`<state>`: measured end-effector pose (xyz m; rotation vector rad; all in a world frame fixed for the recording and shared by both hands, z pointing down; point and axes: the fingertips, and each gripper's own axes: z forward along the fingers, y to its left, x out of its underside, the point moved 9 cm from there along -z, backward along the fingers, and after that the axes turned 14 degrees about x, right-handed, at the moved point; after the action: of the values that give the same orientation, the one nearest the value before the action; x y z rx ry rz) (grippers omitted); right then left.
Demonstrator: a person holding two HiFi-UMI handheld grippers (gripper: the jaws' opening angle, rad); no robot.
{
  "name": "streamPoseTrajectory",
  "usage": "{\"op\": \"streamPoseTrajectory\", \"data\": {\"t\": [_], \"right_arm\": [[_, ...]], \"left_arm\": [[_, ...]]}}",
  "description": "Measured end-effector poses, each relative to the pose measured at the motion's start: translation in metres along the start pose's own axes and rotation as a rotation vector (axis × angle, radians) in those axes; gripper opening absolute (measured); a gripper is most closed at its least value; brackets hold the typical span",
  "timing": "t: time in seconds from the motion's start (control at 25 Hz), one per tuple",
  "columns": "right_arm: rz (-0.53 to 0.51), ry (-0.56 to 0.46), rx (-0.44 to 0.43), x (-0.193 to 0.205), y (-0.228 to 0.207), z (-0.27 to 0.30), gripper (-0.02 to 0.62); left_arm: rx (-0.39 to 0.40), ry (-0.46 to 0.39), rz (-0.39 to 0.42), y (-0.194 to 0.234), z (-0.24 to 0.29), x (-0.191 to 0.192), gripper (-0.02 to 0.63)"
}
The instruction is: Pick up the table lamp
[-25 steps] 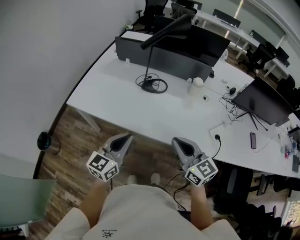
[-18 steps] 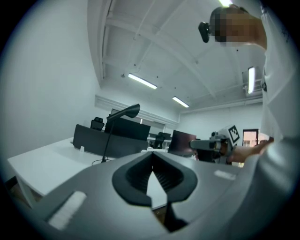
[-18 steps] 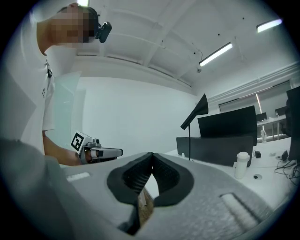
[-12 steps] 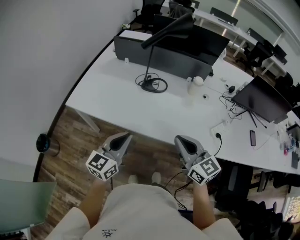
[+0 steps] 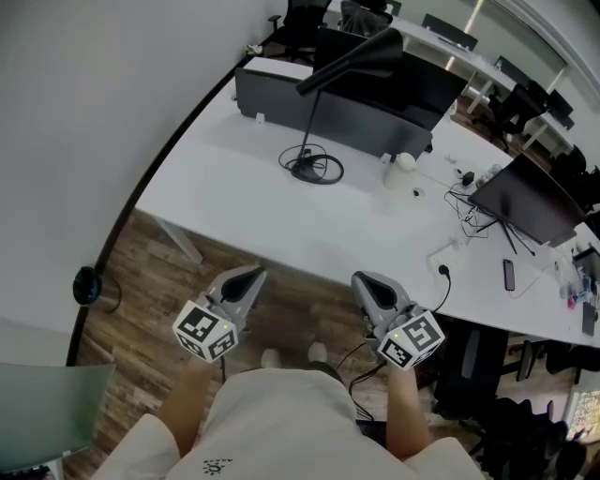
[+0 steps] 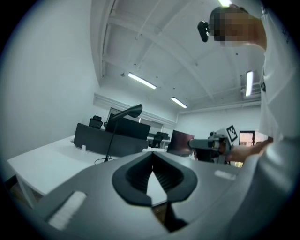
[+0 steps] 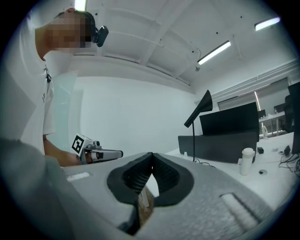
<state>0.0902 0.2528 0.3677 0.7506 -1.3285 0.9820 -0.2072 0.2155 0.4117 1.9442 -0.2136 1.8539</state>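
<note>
Here, in the head view, the left tool [image 5: 253, 275] and the right tool [image 5: 360, 279] hover at 6 o'clock, just off the near edge of the white counter [image 5: 234, 202]; the table lamp [image 5: 308, 120] stands upright on it at 12 o'clock, well apart from both; in the left gripper view the jaws meet with nothing between them, the lamp at 11 o'clock; in the right gripper view the jaws are likewise pressed together and empty, the lamp at 1 o'clock.

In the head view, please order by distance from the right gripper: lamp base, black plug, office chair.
From the right gripper:
1. Black plug, by the table near edge, right.
2. Lamp base, mid-table, left.
3. Office chair, beyond the divider, top.
</note>
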Motion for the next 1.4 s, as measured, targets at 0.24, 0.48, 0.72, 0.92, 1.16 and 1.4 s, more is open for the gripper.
{"op": "streamPoseTrajectory", "data": {"t": [0.24,0.48,0.72,0.92,1.16,1.4], "right_arm": [[-0.002,-0.001,0.007,0.000,0.013,0.010,0.000],[-0.024,-0.007,0.000,-0.007,0.029,0.020,0.000],[-0.040,-0.009,-0.001,-0.010,0.038,0.025,0.000],[-0.037,-0.005,-0.002,-0.011,0.042,0.027,0.000],[-0.023,0.000,-0.007,-0.006,0.040,0.026,0.000],[-0.006,-0.002,-0.026,0.000,0.032,0.037,0.000]], "left_arm": [[-0.009,-0.001,0.014,0.009,-0.016,0.001,-0.008],[-0.004,-0.012,0.015,0.017,-0.030,-0.001,-0.008],[-0.007,-0.022,0.018,0.022,-0.041,0.000,-0.008],[-0.007,-0.021,0.020,0.024,-0.045,-0.003,-0.008],[-0.007,-0.010,0.014,0.021,-0.041,0.001,-0.008],[-0.008,-0.005,0.012,0.025,-0.034,0.003,-0.008]]}}
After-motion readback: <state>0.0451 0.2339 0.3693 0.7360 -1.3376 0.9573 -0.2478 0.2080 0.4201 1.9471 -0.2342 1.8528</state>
